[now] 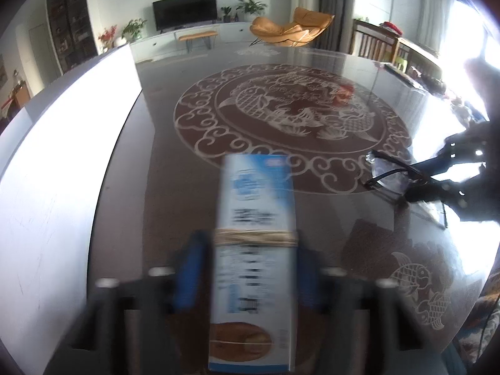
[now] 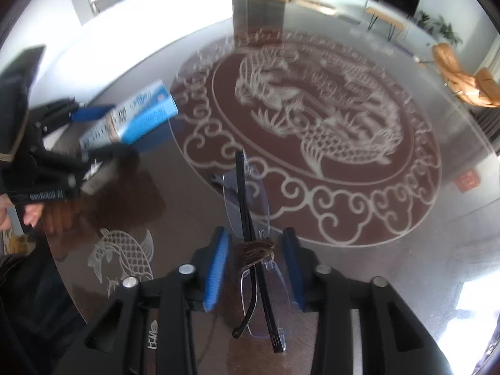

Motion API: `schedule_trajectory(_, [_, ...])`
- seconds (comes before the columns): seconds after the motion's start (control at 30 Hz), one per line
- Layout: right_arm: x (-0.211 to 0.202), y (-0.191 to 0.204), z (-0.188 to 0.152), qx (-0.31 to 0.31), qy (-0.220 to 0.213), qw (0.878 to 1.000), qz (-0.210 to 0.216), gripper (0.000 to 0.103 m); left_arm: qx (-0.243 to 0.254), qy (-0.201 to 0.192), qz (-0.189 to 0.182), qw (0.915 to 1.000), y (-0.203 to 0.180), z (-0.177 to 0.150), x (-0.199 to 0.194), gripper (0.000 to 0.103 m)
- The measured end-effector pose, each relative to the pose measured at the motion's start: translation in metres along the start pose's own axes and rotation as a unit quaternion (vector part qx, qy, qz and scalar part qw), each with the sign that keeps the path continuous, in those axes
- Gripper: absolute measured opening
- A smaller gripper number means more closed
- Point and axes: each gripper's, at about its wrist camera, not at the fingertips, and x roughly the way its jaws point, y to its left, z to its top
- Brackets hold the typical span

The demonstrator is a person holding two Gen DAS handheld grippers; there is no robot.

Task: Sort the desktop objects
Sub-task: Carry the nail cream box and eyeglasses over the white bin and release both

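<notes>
Blue-white box gripped by left gripper, print unreadable | right gripper grips glasses

The glass table is left bare across its middle and far side. The near left is taken by the carton, the near middle by the glasses.

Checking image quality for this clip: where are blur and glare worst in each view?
Left wrist view: the box and left gripper are motion-smeared, with blown-out window glare at right. Right wrist view: the glasses in the right gripper are sharp; the glass table reflects glare at lower right.
</notes>
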Motion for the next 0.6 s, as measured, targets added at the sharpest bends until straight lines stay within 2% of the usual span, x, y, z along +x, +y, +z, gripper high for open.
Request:
schedule_trajectory(0.03, [-0.001, -0.002, 0.001, 0.009, -0.002, 1.0, 0.001, 0.012, 0.004, -0.002, 0.001, 1.0, -0.001, -0.001, -0.003, 0.043])
schedule_trajectory(0.17, [-0.029, -0.002, -0.003, 0.043, -0.036, 0.998, 0.008, 0.012, -0.017, -0.038, -0.013, 0.999, 0.002, -0.003, -0.034, 0.043])
schedule_trajectory(0.37, [-0.074, 0.016, 0.01, 0.053, -0.086, 0.995, 0.021, 0.012, -0.067, -0.107, -0.045, 0.9909, 0.024, 0.009, -0.112, 0.043])
schedule_trajectory(0.5, [-0.104, 0.046, 0.048, 0.052, -0.137, 0.988, 0.048, 0.012, -0.081, -0.145, -0.02, 0.986, 0.058, 0.016, -0.167, 0.043])
schedule_trajectory(0.6, [-0.118, 0.082, 0.087, 0.039, -0.171, 0.981, 0.088, 0.012, -0.099, -0.144, 0.01, 0.9845, 0.101, 0.017, -0.186, 0.043])
